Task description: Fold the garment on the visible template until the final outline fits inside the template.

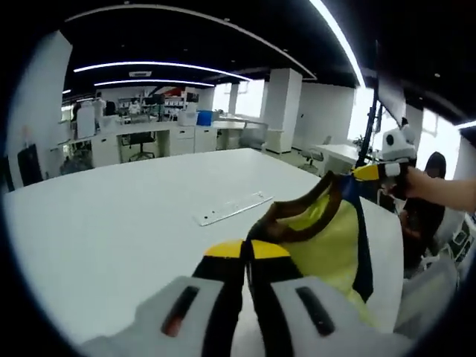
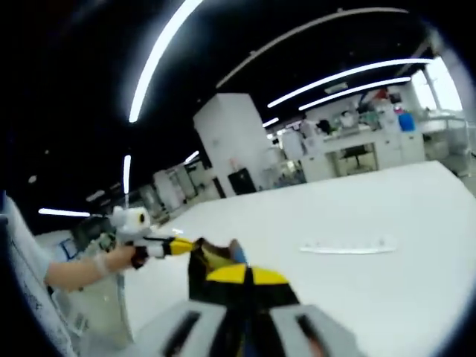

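A wide white desk (image 1: 126, 216) is spread under both views, and a pale flat strip (image 1: 233, 208) is seen lying on it, well apart from the action; whether this belongs to the template cannot be told. The garment (image 1: 327, 238), yellow with dark blue and brown edging, is held up off the desk between the two grippers, draped rather than flat.

The left gripper (image 1: 245, 249) is seen with its jaws pressed together on the brown-trimmed edge of the garment. In the right gripper view the right gripper (image 2: 245, 277) is likewise clamped shut on the dark fabric, and across the cloth the other gripper is glimpsed in a person's hand (image 2: 111, 262).

The step in hand looks like a lift and carry before laying down. It would be done well if both held edges are kept level and the cloth drawn gently taut, so no slack is folded under. The garment should be lowered evenly onto the desk, and neither grip released until the fabric is resting flat.
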The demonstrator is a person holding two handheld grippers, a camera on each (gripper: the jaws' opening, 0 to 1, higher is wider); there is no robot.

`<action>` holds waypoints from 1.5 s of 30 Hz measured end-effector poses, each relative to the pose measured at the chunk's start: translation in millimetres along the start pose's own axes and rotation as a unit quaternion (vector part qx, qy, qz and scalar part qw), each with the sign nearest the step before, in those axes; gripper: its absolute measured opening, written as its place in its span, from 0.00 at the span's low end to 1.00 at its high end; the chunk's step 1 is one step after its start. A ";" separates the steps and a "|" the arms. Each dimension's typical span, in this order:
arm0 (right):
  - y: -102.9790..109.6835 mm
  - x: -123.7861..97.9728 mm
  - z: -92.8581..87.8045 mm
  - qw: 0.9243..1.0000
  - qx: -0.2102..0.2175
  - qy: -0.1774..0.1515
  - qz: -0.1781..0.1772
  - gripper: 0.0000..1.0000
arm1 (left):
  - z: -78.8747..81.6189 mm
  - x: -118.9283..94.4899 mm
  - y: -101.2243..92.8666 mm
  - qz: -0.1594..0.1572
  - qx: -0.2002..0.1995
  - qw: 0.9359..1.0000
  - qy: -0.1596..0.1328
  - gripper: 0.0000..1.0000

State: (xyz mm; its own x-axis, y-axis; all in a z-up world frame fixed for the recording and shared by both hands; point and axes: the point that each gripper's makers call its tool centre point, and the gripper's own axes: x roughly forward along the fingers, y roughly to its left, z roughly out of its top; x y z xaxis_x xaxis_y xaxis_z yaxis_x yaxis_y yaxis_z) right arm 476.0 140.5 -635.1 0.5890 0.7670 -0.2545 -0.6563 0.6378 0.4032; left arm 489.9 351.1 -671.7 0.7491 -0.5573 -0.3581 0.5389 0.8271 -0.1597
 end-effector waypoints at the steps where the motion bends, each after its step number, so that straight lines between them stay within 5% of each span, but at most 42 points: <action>1: -11.6 9.6 -2.4 1.000 0.001 0.005 -0.005 0.00 | -6.5 9.3 8.2 0.003 -0.006 1.000 0.009 0.00; 15: -95.2 67.8 -51.1 0.993 0.058 0.065 -0.074 0.00 | -59.4 85.5 47.8 0.019 -0.050 0.996 0.069 0.00; 23: -124.1 99.0 -89.9 0.987 0.041 0.118 -0.103 0.00 | -101.1 110.2 66.9 0.029 -0.077 0.990 0.112 0.00; 30: -137.3 108.9 -100.8 0.983 0.045 0.123 -0.127 0.00 | -116.6 115.3 70.5 0.042 -0.079 0.988 0.126 0.00; 45: -140.2 108.0 -112.5 0.979 0.025 0.150 -0.139 0.00 | -117.5 117.0 67.7 0.038 -0.052 0.989 0.130 0.00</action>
State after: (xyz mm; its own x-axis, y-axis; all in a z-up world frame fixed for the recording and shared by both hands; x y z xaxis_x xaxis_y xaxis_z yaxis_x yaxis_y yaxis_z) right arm 578.6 141.9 -818.0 0.5714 0.5552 -0.6044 -0.4626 0.8262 0.3216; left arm 568.8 350.6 -832.4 0.6539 -0.4662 -0.5958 0.4317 0.8767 -0.2122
